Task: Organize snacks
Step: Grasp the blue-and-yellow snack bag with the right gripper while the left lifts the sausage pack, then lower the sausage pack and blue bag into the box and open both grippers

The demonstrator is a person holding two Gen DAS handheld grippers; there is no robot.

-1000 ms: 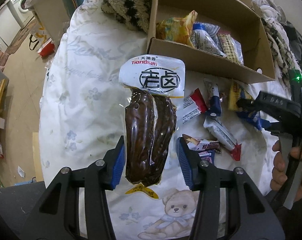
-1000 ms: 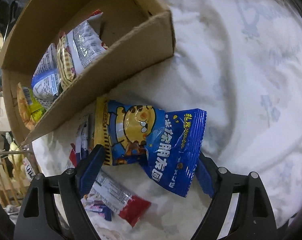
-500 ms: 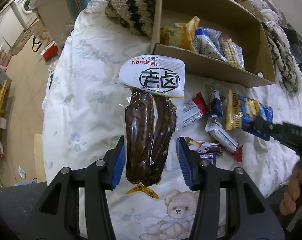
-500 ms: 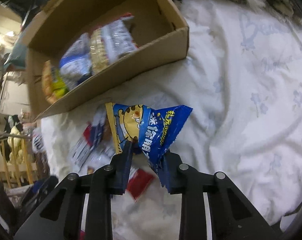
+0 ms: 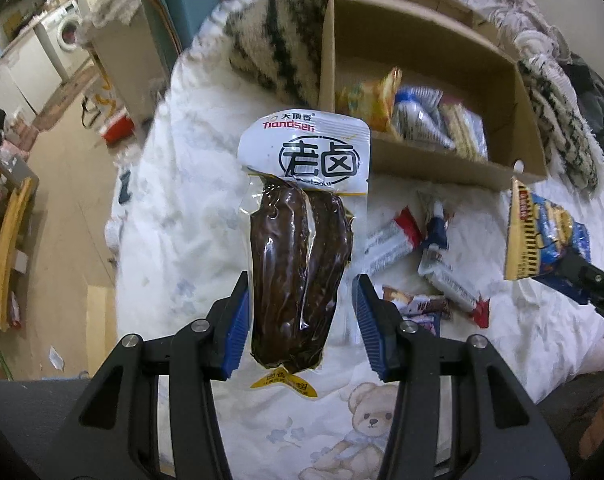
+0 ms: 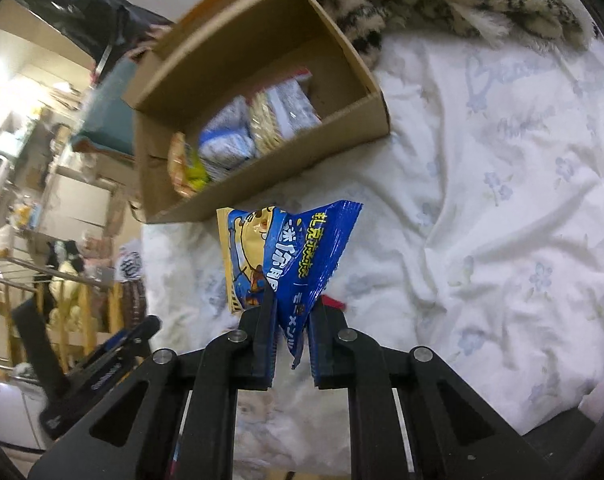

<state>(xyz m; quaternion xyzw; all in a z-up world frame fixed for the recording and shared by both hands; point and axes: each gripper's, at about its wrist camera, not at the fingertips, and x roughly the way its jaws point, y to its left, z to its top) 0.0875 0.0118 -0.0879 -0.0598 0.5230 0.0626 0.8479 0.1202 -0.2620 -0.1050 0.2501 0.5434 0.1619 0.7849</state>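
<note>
A: Left wrist view: the left tongs [image 5: 300, 322] grasp the sausage pack [image 5: 302, 240] above the bed [image 5: 174, 208].

B: Right wrist view: the right tongs [image 6: 290, 340] are clenched on the blue snack bag [image 6: 298, 256]. Transfer step; next, carry it over the box [image 6: 270, 168] and release.

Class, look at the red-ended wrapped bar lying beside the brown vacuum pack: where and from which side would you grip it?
Grip the red-ended bar across its narrow middle, coming from above. It lies flat on the sheet, long and slim, with its near side clear; the crimped ends would probably slip.
</note>
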